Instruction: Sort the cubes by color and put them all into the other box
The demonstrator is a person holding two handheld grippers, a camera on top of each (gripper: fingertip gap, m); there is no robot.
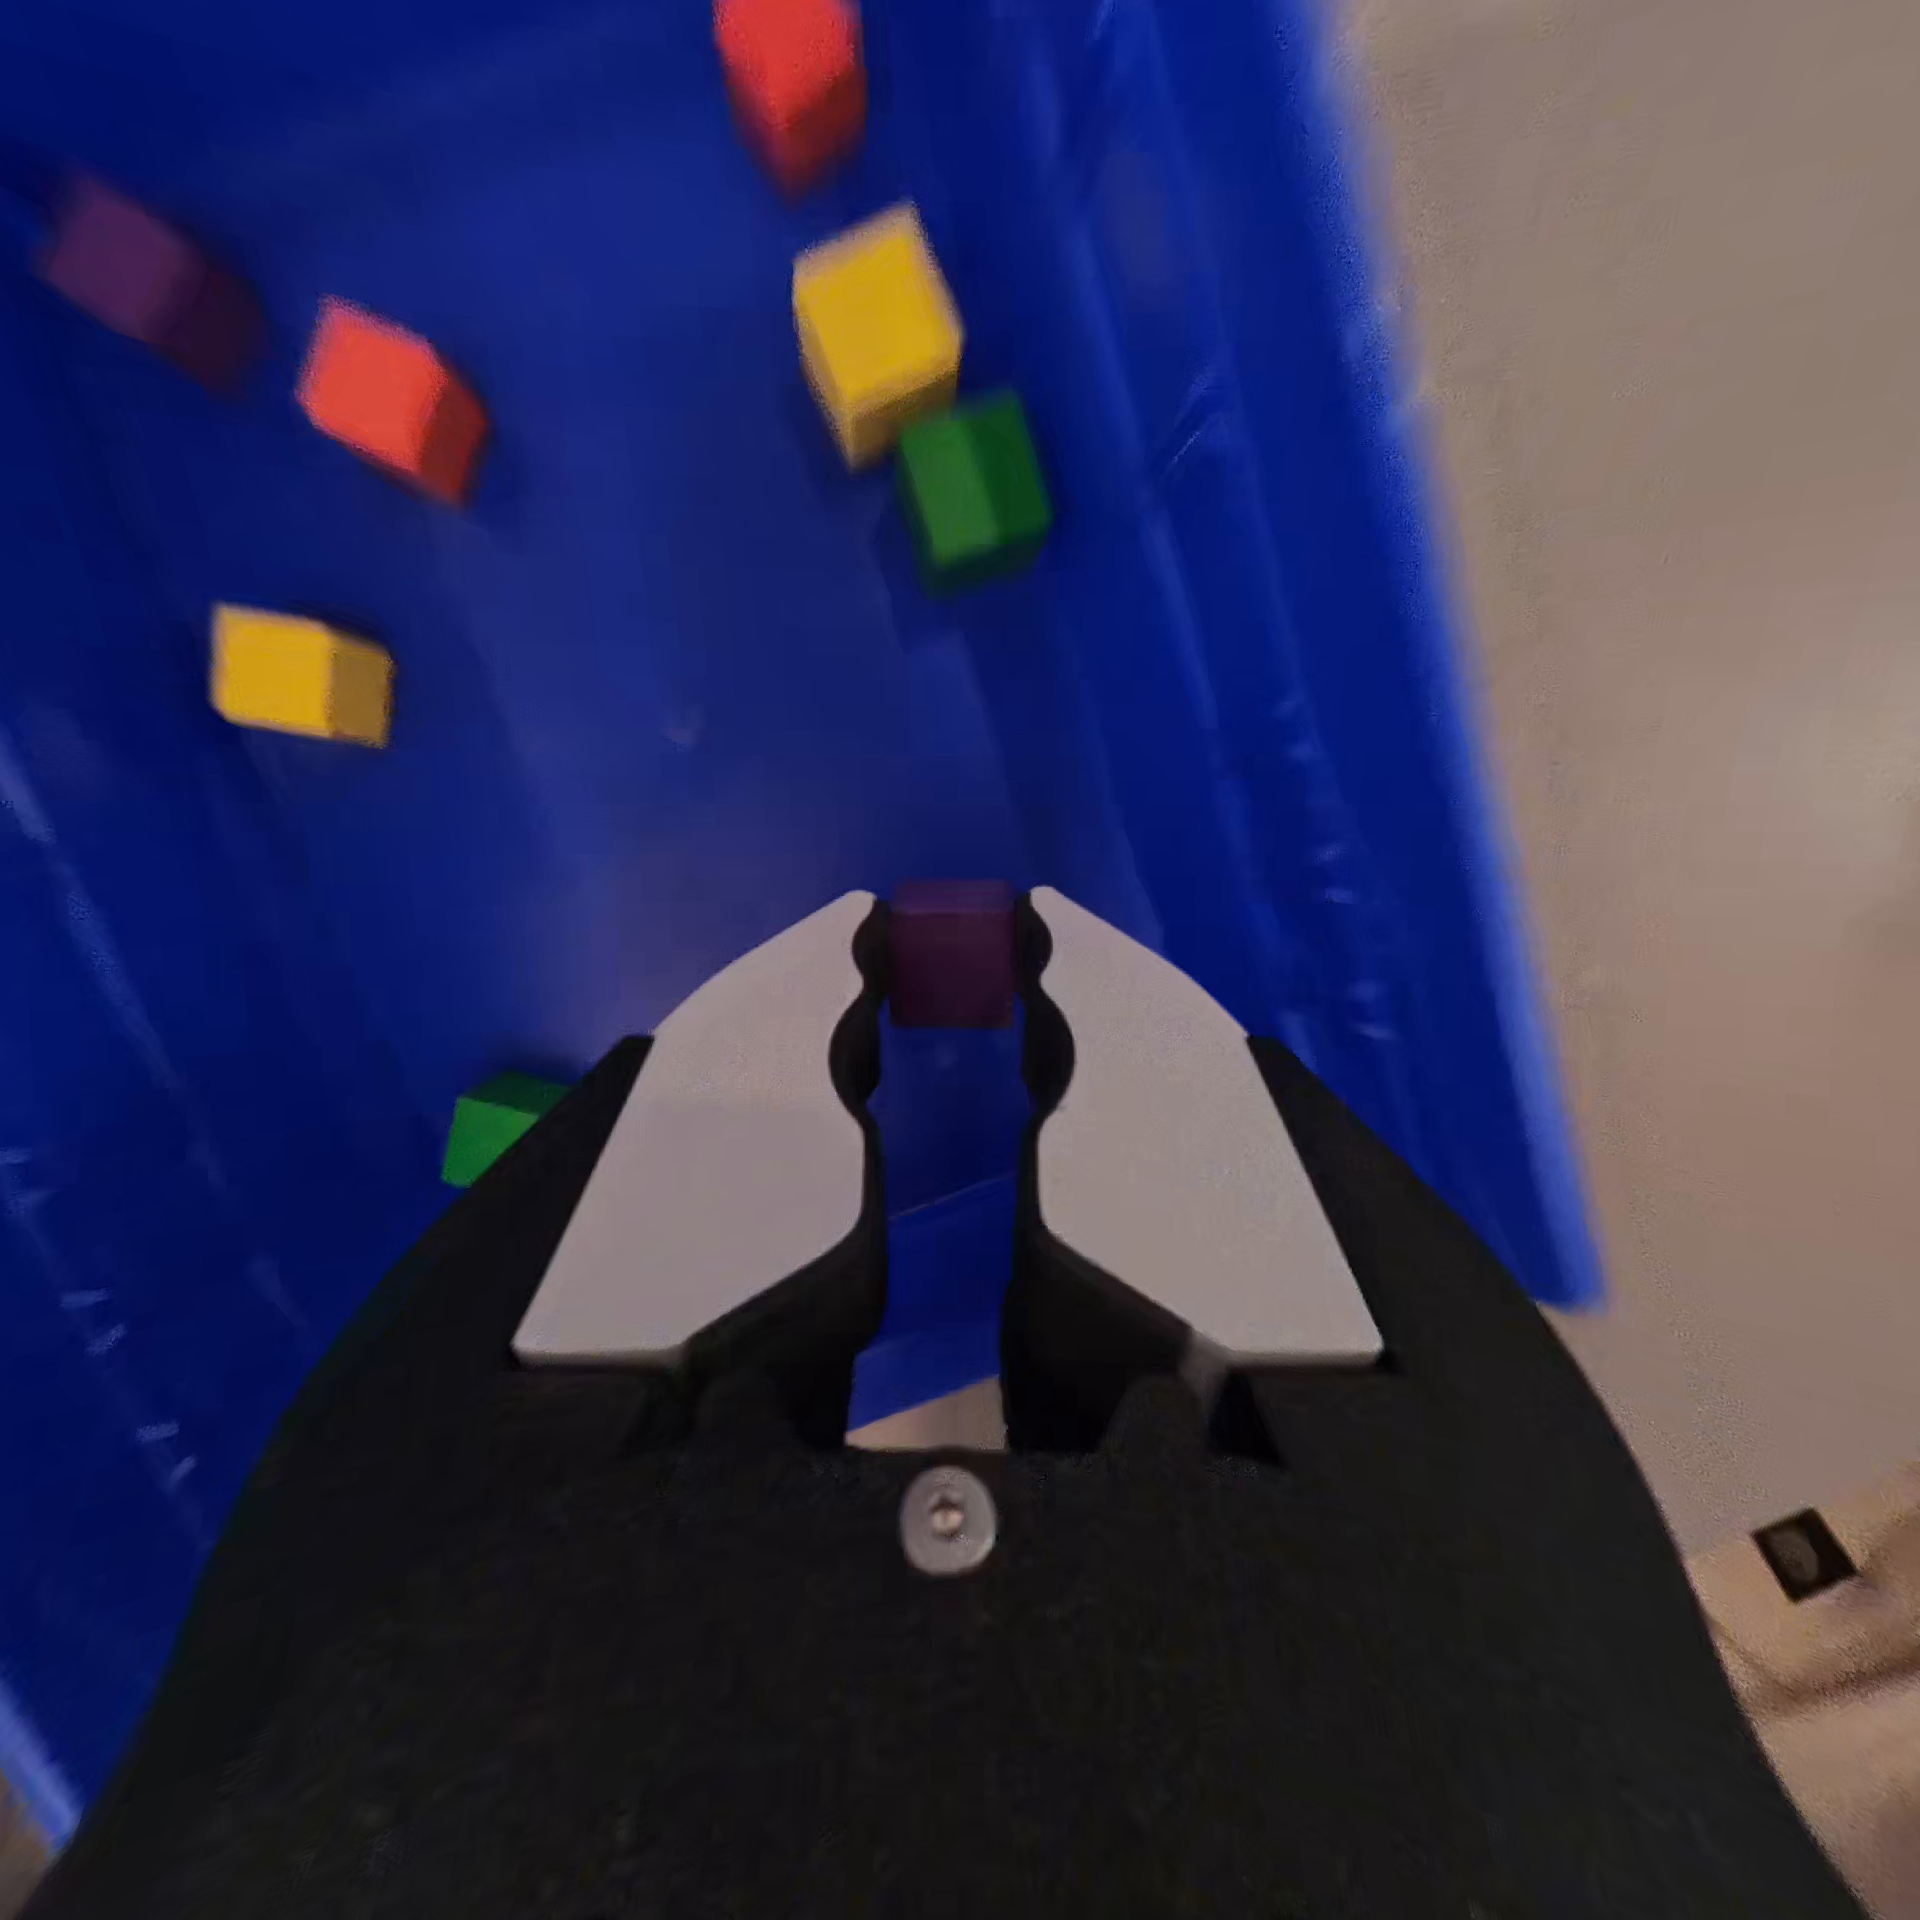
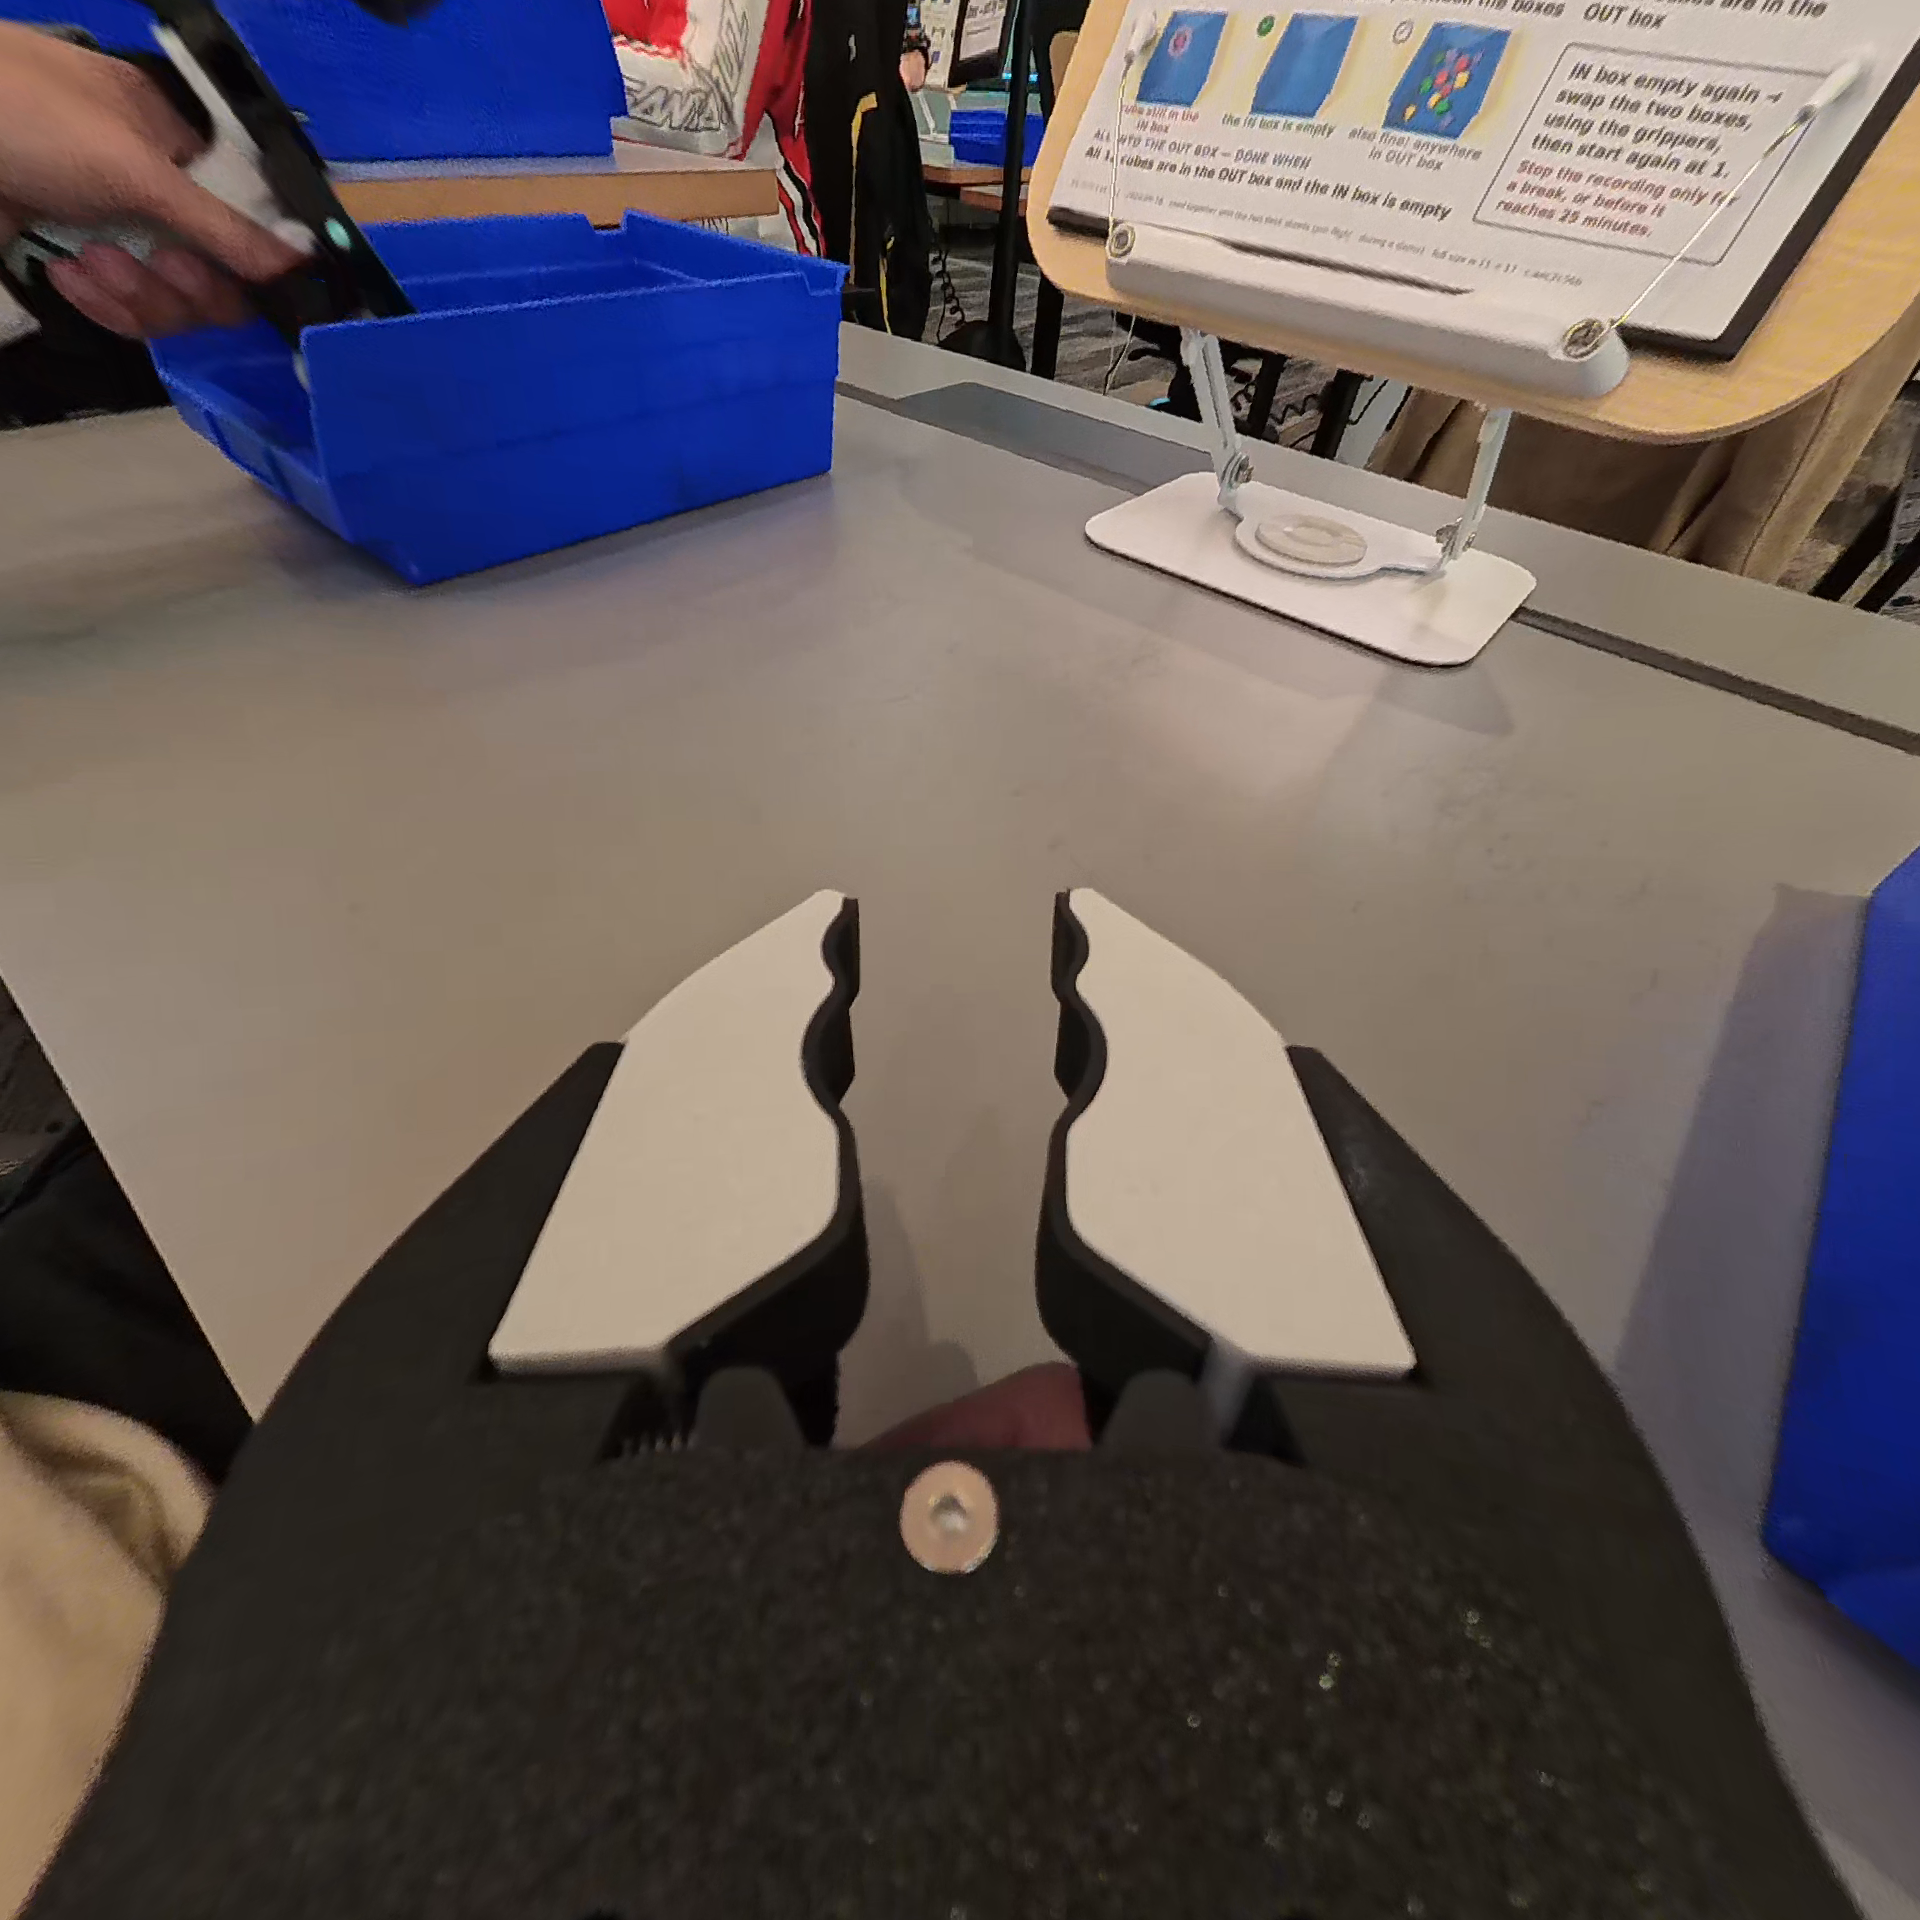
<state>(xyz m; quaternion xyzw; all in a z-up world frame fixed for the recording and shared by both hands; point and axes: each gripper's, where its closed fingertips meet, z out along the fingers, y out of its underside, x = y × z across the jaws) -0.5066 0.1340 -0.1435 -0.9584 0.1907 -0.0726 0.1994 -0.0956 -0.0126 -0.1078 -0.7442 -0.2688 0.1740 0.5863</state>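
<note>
In the left wrist view my left gripper (image 1: 951, 914) is shut on a purple cube (image 1: 951, 956), held above the floor of a blue box (image 1: 623, 831). Loose cubes lie in that box: two yellow (image 1: 878, 327) (image 1: 296, 675), two red (image 1: 390, 400) (image 1: 795, 78), two green (image 1: 971, 483) (image 1: 494, 1122) and a purple one (image 1: 140, 270). In the right wrist view my right gripper (image 2: 956, 914) is open and empty above the grey table (image 2: 935, 748). That blue box (image 2: 540, 384) stands at the far left, with the left gripper (image 2: 281, 208) reaching into it. A second blue box (image 2: 1860, 1247) shows at the right edge.
An instruction sheet on a white stand (image 2: 1330, 561) stands at the table's back right. A person's hand (image 2: 94, 177) holds the left gripper. More tables and people's clothing show behind the table. The left wrist view is blurred. Some 45 centimetres of space lies between my two pairs of fingers.
</note>
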